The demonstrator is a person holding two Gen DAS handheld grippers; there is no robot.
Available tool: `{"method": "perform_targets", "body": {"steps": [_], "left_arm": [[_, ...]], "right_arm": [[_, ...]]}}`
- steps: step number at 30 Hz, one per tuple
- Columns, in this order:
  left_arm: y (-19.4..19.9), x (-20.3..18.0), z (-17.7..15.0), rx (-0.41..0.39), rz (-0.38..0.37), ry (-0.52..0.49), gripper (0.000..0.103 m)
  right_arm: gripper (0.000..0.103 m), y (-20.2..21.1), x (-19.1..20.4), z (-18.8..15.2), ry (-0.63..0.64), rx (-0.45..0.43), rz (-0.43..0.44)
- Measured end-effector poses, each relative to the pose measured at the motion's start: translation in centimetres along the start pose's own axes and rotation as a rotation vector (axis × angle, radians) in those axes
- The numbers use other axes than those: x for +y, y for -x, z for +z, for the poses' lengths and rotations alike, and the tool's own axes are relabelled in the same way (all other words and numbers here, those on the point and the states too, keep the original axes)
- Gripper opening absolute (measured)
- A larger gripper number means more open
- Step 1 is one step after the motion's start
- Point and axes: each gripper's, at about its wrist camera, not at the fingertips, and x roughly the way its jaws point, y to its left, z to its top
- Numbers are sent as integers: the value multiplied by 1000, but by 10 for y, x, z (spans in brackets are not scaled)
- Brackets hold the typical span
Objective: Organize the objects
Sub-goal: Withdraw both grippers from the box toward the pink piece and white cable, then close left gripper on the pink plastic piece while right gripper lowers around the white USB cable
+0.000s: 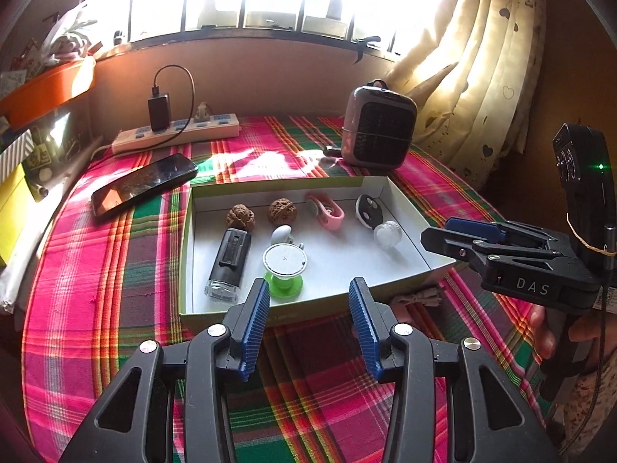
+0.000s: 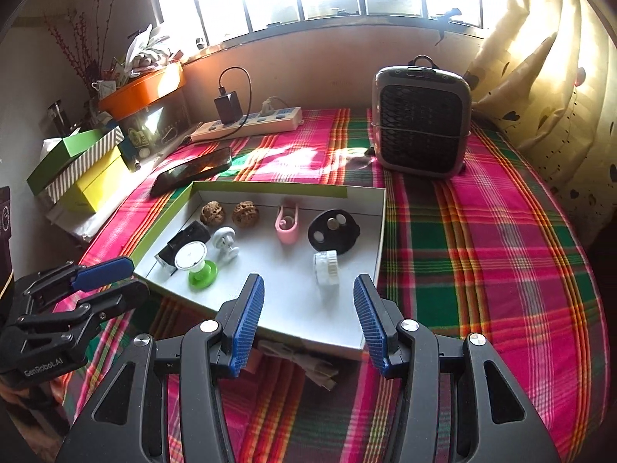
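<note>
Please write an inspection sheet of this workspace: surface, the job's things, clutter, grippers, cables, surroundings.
Surface: plaid cloth, sunlit near the window.
Job's things: shallow box holding two walnuts, a pink clip, a black disc, a white cap, a green spool, a white hook and a black lighter.
Clutter: phone and small heater outside the box; folded paper at its near edge.
Grippers: left gripper and right gripper both open, holding nothing, above the near edge of the box.
Cables: power strip with black charger and looped cord.
Surroundings: window, curtain, stacked boxes, orange tray.
</note>
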Motion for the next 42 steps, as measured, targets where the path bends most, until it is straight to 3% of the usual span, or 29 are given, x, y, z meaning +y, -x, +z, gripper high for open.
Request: {"method": "perform_targets", "body": {"steps": [10, 24, 36, 42], "left_arm": [[-17, -20, -11, 75, -93, -43, 42], [-46, -45, -11, 126, -138, -143, 42], [-46, -61, -19, 175, -200, -202, 42], [-58, -62, -17, 197, -178, -204, 42]], "right_arm": [[50, 3, -7, -22, -1, 25, -17], [50, 4, -23, -37, -46, 46, -21], [50, 3, -28, -42, -57, 55, -17], [50, 2, -29, -44, -62, 59, -19]]}}
